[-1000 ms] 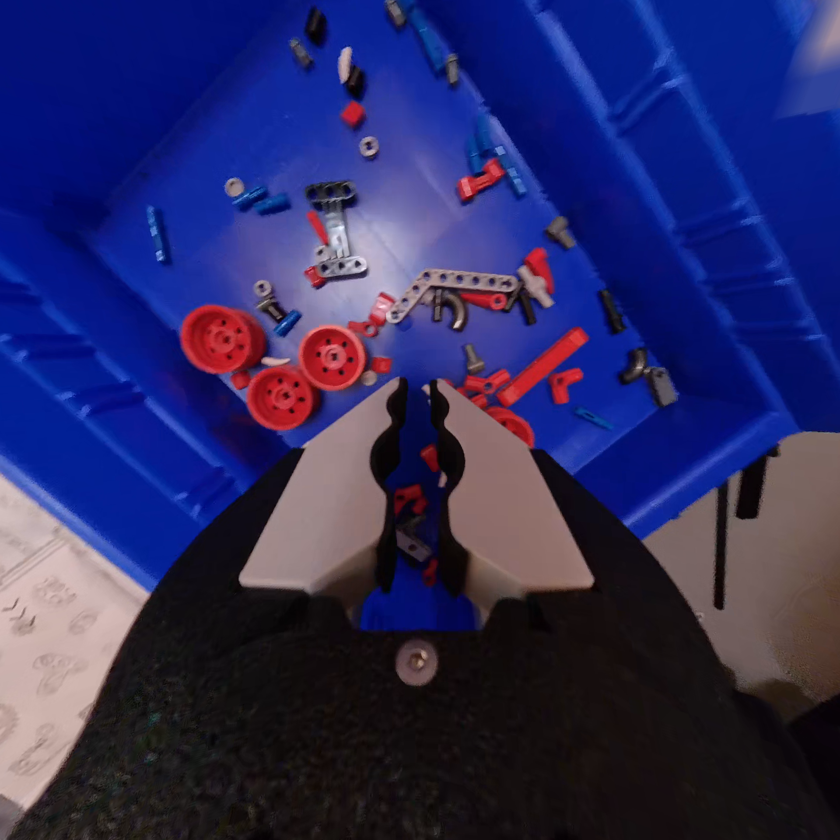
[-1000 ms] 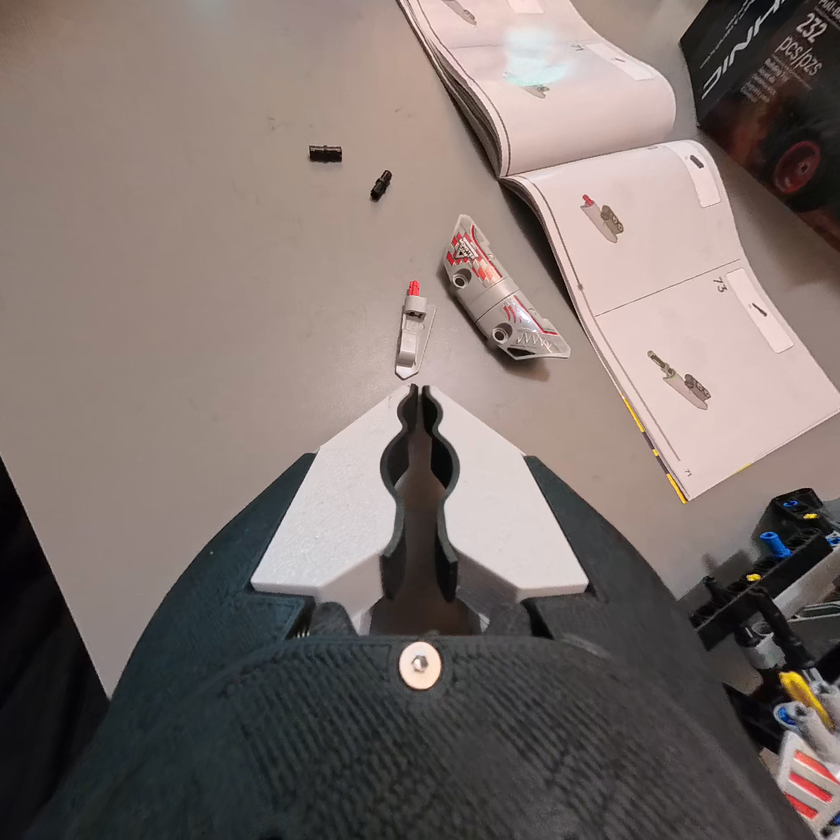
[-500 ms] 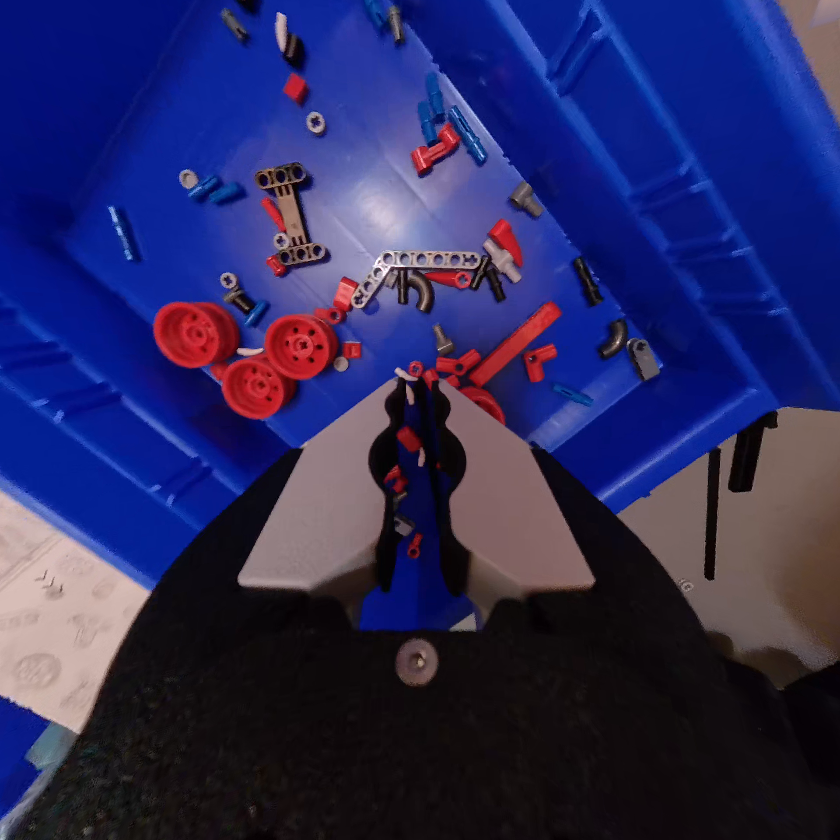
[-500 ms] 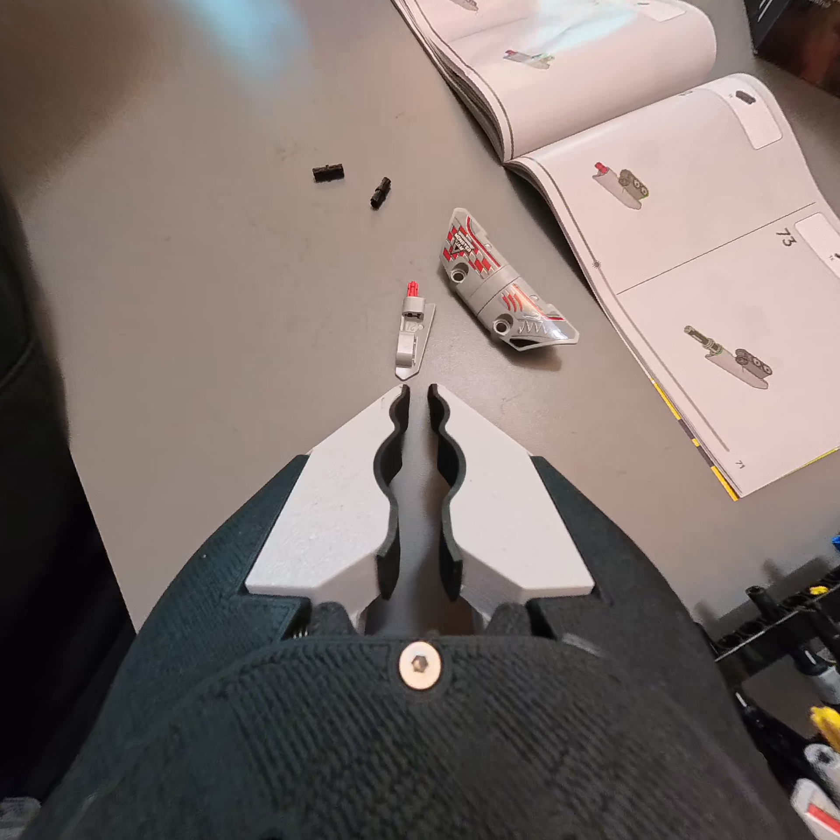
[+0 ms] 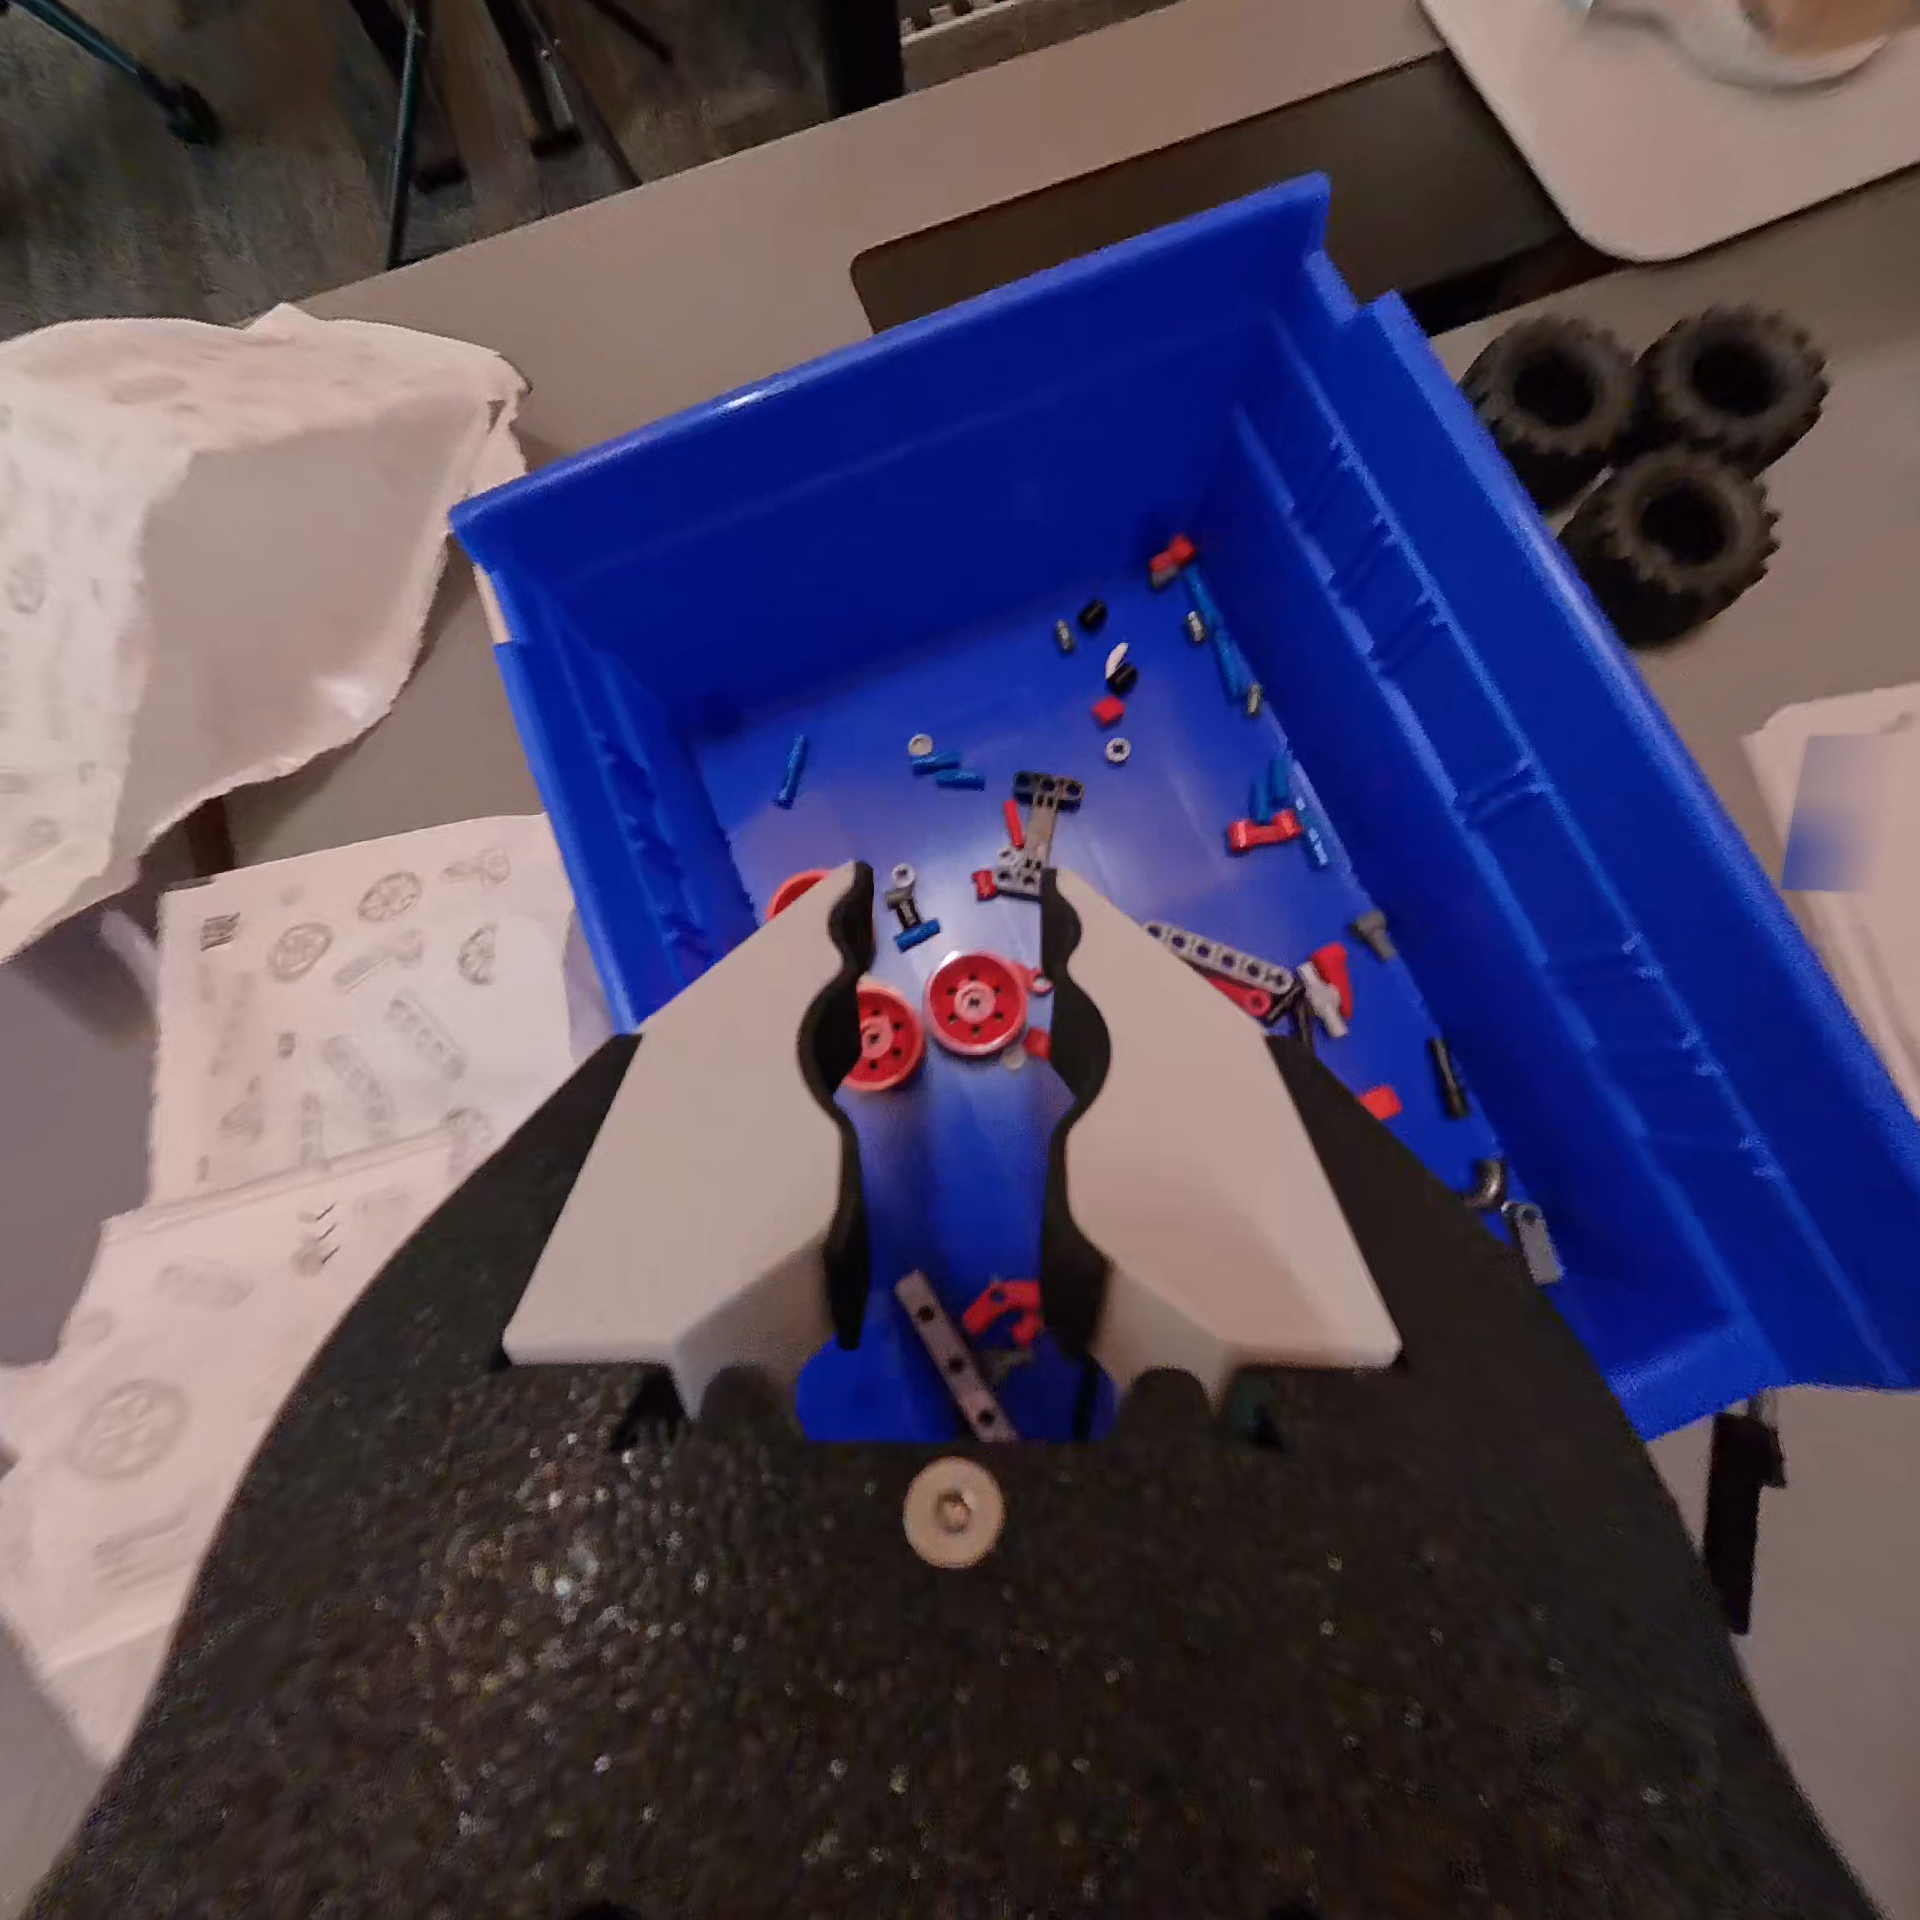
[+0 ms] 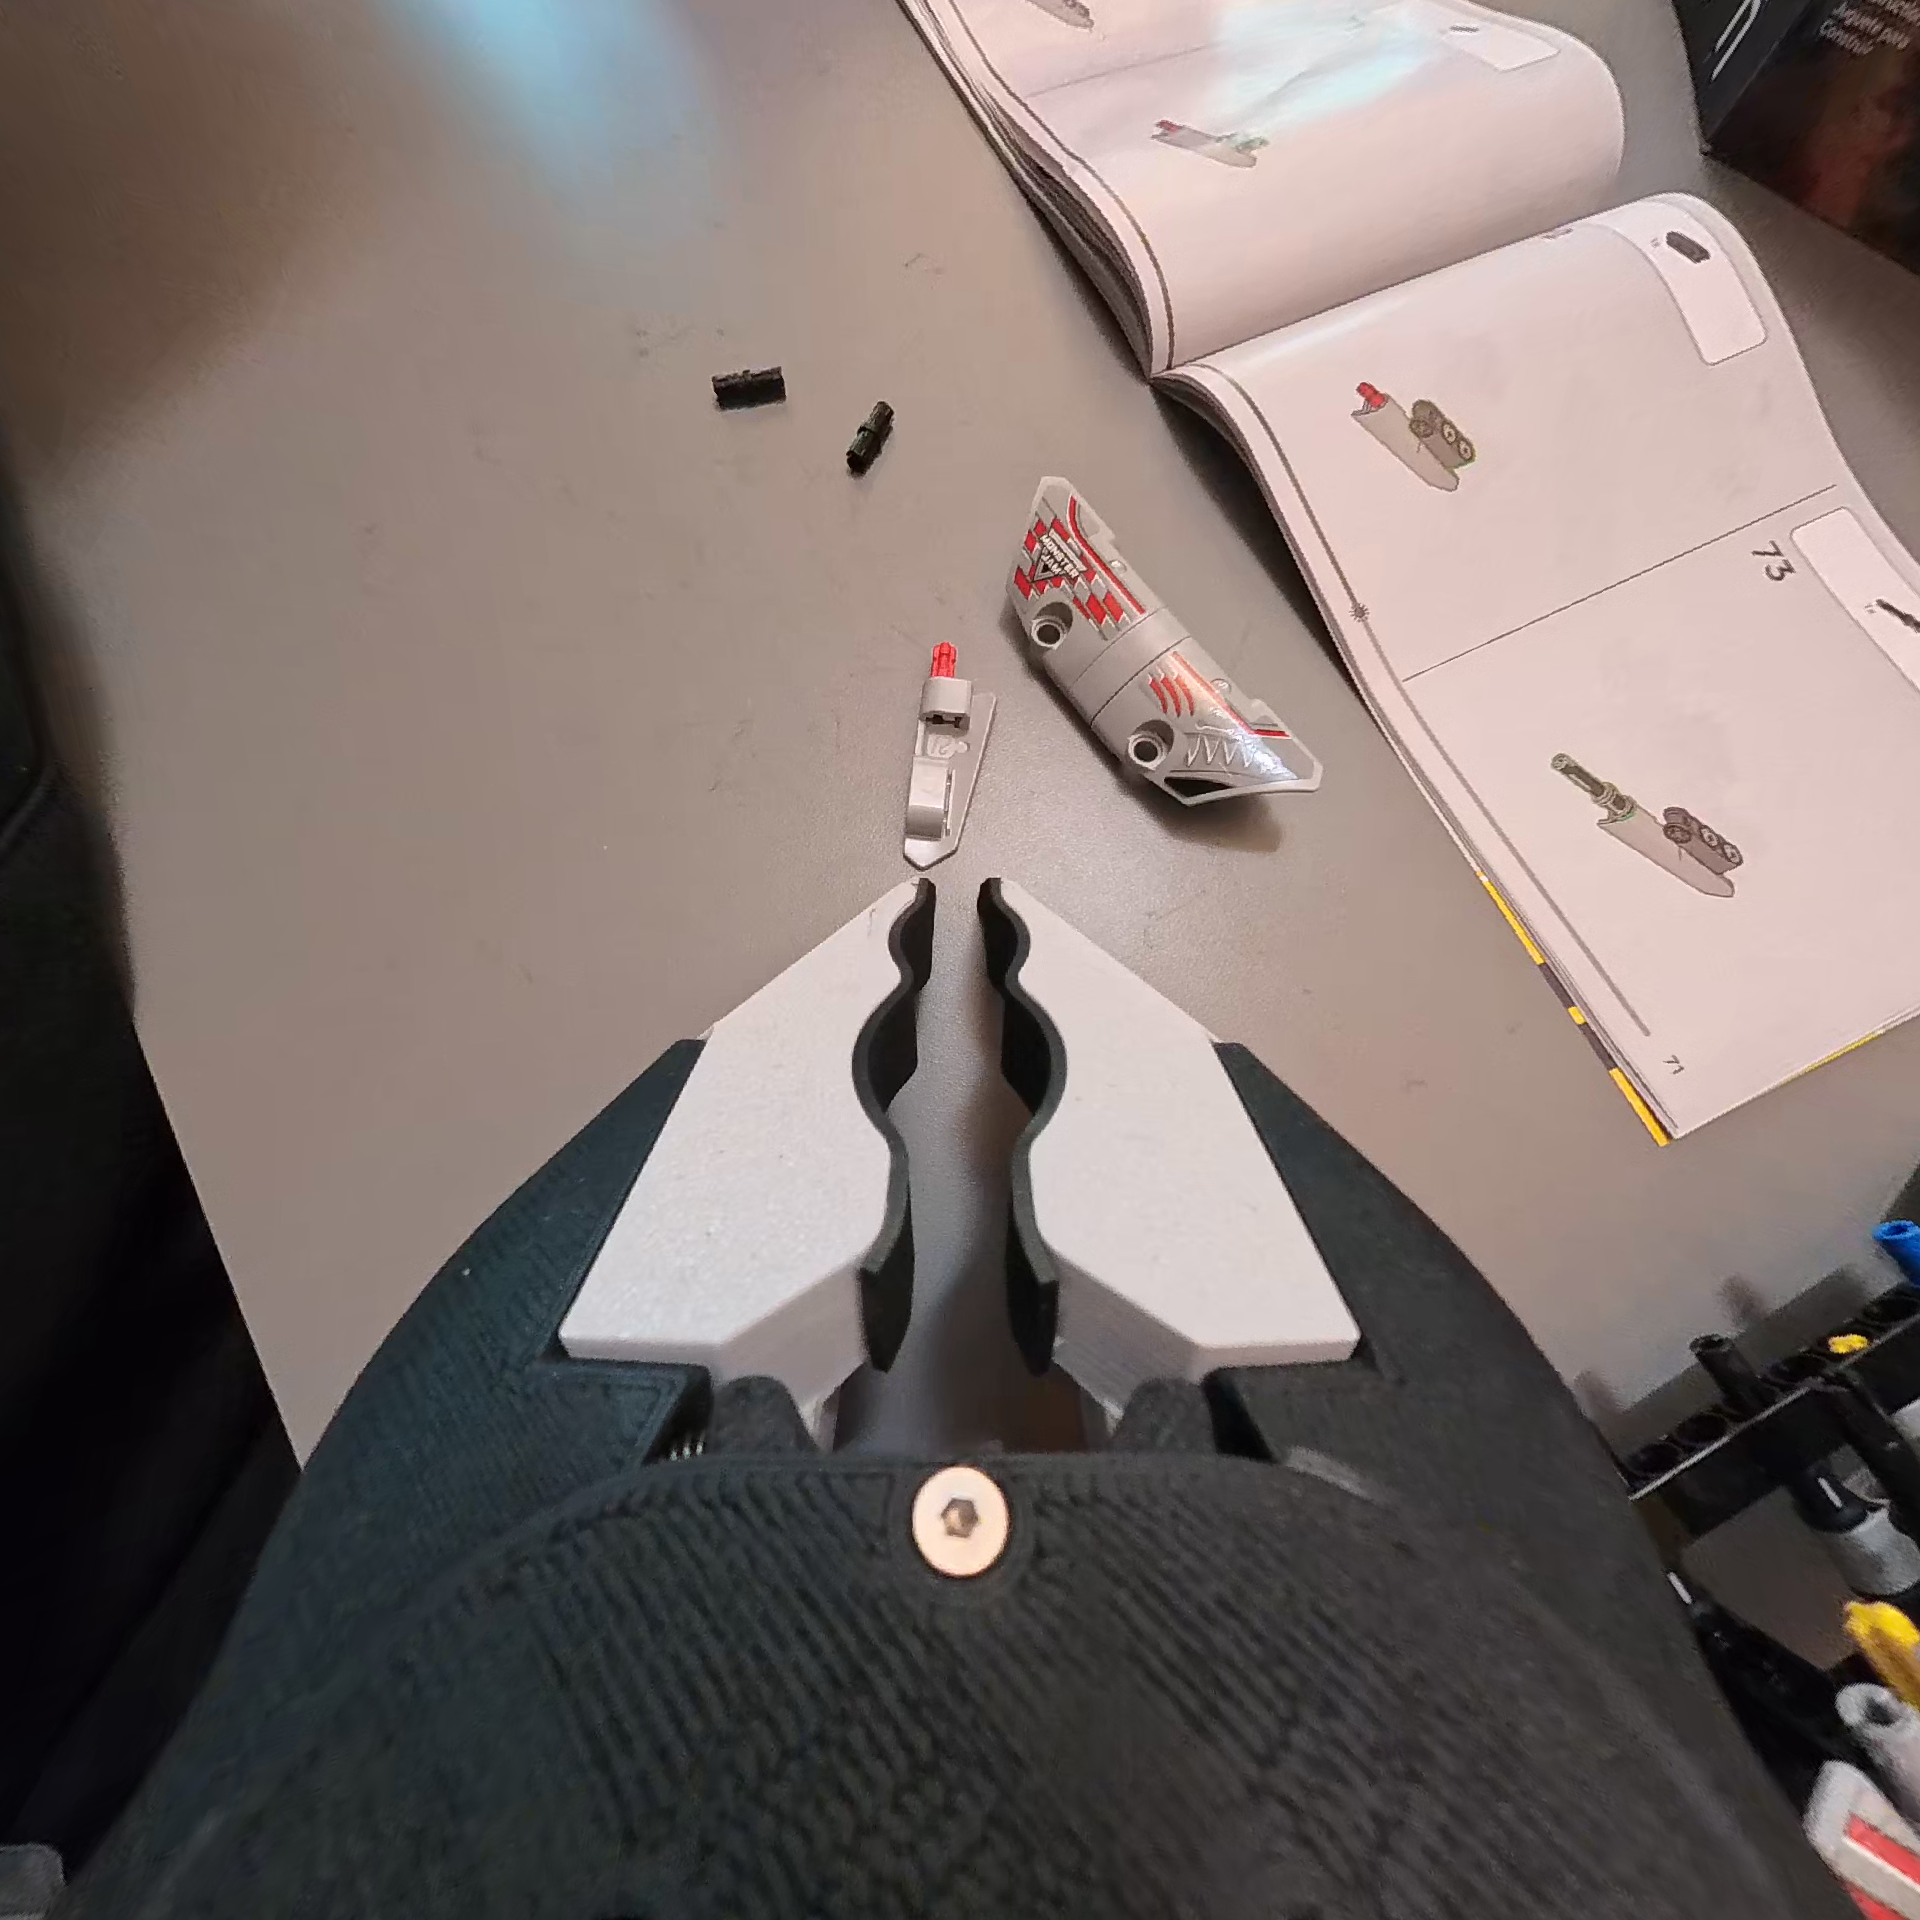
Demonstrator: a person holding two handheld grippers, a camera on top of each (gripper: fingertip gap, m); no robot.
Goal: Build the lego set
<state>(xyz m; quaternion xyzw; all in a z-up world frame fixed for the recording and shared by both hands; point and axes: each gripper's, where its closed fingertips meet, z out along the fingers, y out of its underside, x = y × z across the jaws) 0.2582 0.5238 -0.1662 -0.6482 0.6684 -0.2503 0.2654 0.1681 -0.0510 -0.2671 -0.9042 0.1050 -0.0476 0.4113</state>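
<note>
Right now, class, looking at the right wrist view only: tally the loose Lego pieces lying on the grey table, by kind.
Black connector pins: 2
Printed grey curved panel: 1
Plain grey panel with red axle: 1
Total: 4

Grey table point(image 6: 416, 727) under bin point(image 5: 1558, 935), booklet point(image 6: 1558, 623).

Dim warm light, blurred edges

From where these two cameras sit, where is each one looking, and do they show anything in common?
Left wrist view: rides on the left gripper, looking down past its open jaws into a blue bin of loose parts, black tyres beyond.
Right wrist view: rides on the right gripper, looking down along its slightly parted jaws at a grey table, a small grey piece and an open instruction booklet.
Shared: no single object clearly appears in both.
</note>
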